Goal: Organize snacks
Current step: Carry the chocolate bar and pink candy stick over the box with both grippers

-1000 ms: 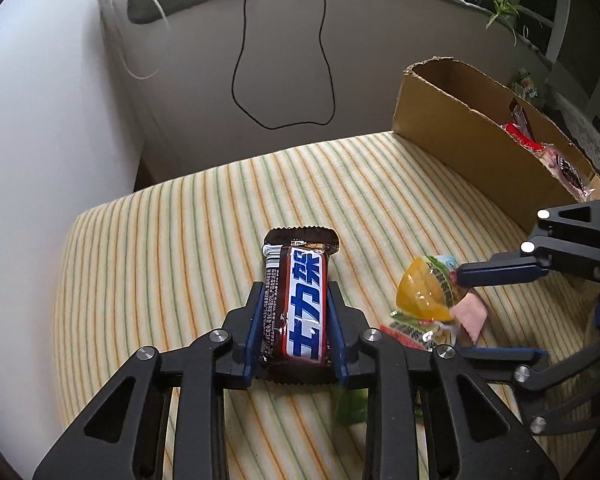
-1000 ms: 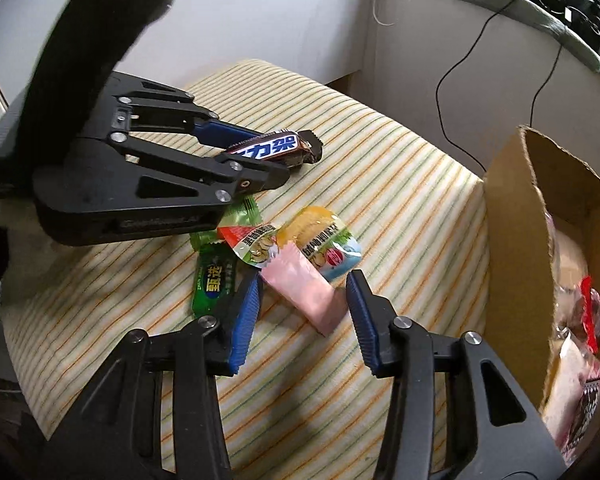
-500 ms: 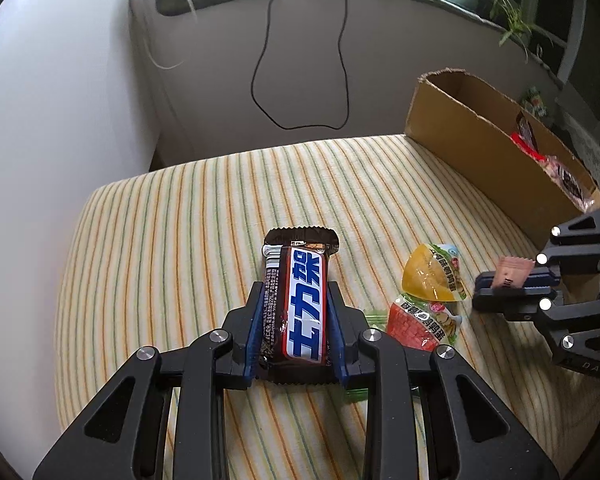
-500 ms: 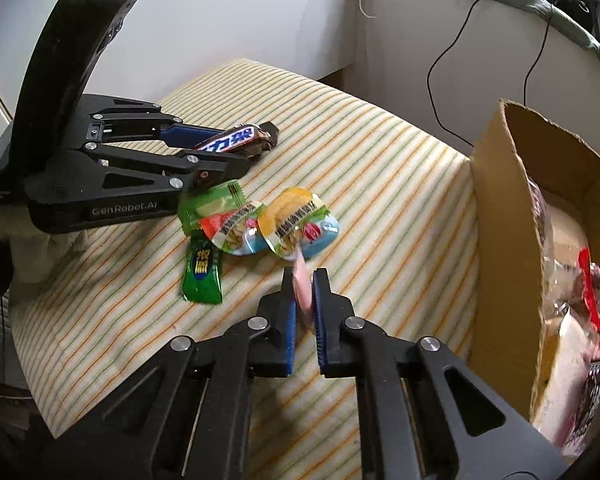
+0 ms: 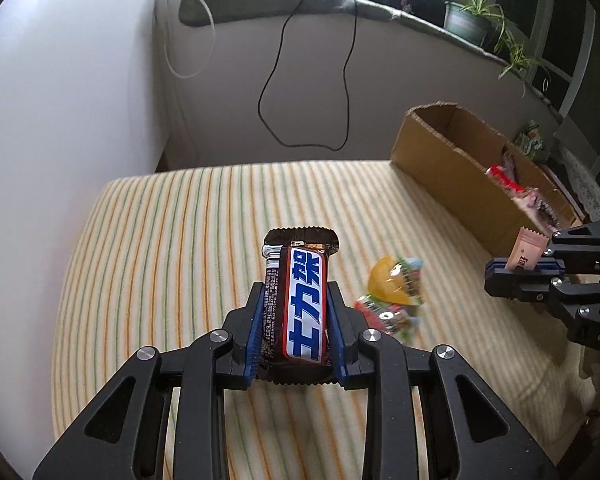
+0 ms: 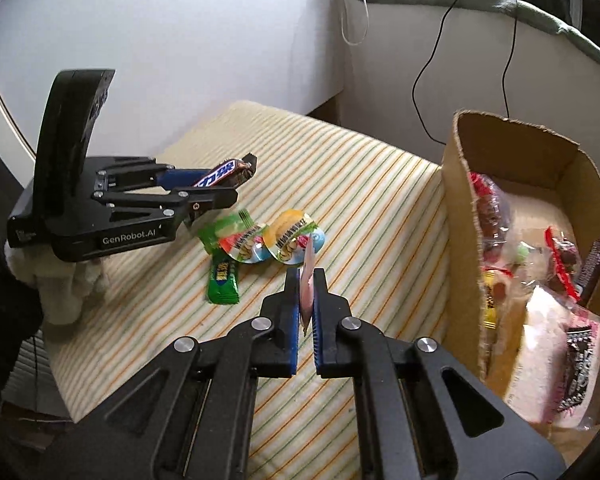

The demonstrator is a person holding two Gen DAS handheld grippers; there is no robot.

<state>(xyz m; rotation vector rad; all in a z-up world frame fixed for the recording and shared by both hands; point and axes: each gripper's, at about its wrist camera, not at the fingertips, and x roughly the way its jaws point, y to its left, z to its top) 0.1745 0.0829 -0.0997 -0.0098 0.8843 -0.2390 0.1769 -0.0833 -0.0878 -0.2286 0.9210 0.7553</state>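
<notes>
**Snacks: two in the grippers, three packets on the cloth, the rest in the box**

Snacks lie in three places. The left gripper is clamped on a brown chocolate bar with a blue-and-white label, held lengthwise between its blue pads above the striped cloth. The right gripper is closed tight on a thin pink sachet, gripped edge-on, with one end standing up past the fingertips; from the left wrist view the sachet shows just in front of the box wall.

On the cloth between the two grippers sit a yellow jelly cup, a second cup with a red and blue lid touching it, and green packets partly under that one.

The cardboard box stands open at the cloth's right edge. Inside it are several wrapped snacks piled loosely: a dark red packet against the near wall, a white-and-pink bag in front, and red-trimmed clear wrappers in the middle. A gloved hand holds the left gripper.
</notes>
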